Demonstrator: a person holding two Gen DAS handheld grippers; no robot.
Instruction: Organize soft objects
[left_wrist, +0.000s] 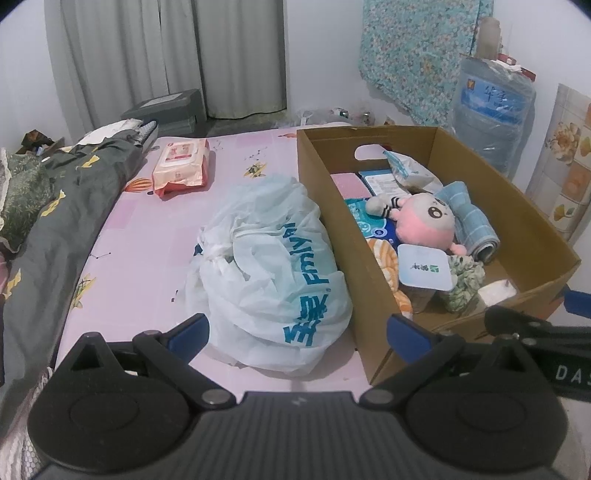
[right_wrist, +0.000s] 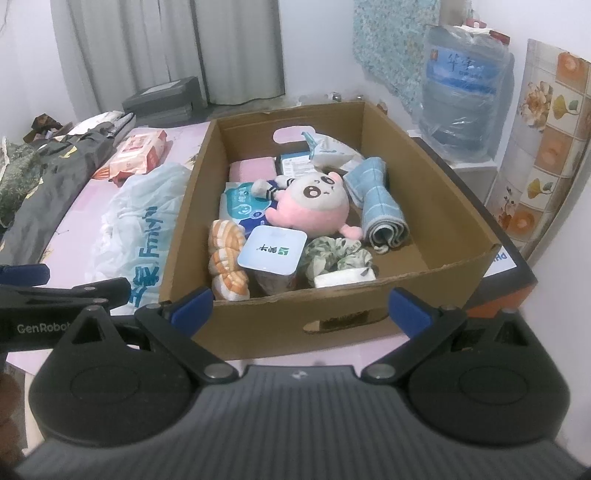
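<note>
The bed (left_wrist: 147, 236) carries a smooth pink printed sheet. At its right edge sits a rectangular cardboard box (right_wrist: 443, 206), open-topped, with a bare floor strip along its right wall. A crinkled white plastic bag (left_wrist: 266, 266) lies touching the box's left wall. Inside, a round pink plush toy (right_wrist: 314, 206) lies beside a rolled blue towel (right_wrist: 380, 210). Left tongs (left_wrist: 297, 326) and right tongs (right_wrist: 301, 304) stand apart, empty.

Black ribbed housing, silver pivot screws, blue fingers (right_wrist: 194, 302), "GenRobot" lettering
</note>
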